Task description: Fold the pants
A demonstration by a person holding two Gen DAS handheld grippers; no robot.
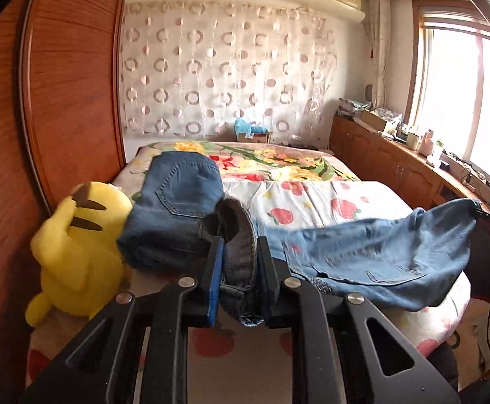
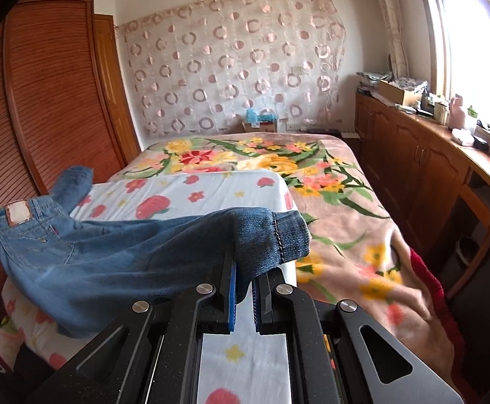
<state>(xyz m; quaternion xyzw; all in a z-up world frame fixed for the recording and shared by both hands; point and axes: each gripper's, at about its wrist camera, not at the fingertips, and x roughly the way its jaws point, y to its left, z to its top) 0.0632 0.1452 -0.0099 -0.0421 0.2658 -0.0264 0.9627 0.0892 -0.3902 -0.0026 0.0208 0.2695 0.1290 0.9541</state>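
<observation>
Pants (image 1: 362,252): blue denim jeans, lifted and stretched between the two grippers above the near end of the bed (image 2: 339,181). Middle of the garment sags; its lowest part seems to rest on the strawberry-print sheet (image 2: 184,192), though contact is hard to confirm.

Left gripper (image 1: 240,245): fingers clamped on a thick bunched fold of denim at the waistband end. The blue pad (image 1: 215,282) presses on the fabric from the left, the other finger from the right. A leather patch (image 2: 18,213) on the waistband shows in the right wrist view, far left.

Right gripper (image 2: 243,269): fingers pinched nearly together on the leg end, cuff (image 2: 290,235) with visible stitching hanging just past the fingertips to the right.

A second pair of folded jeans (image 1: 181,188), back pocket up, lies on the bed beyond the left gripper, just beside a yellow plush toy (image 1: 76,245) at the bed's left edge.

Surroundings: floral blanket (image 2: 329,202) covers the far and right parts of the bed, the sheet laid over it. Wooden wardrobe (image 2: 53,101) to the left. Curtain with ring pattern (image 2: 231,64) on the back wall. Wooden cabinets (image 2: 410,155) under a bright window (image 1: 463,94) to the right, countertop cluttered with small items.
</observation>
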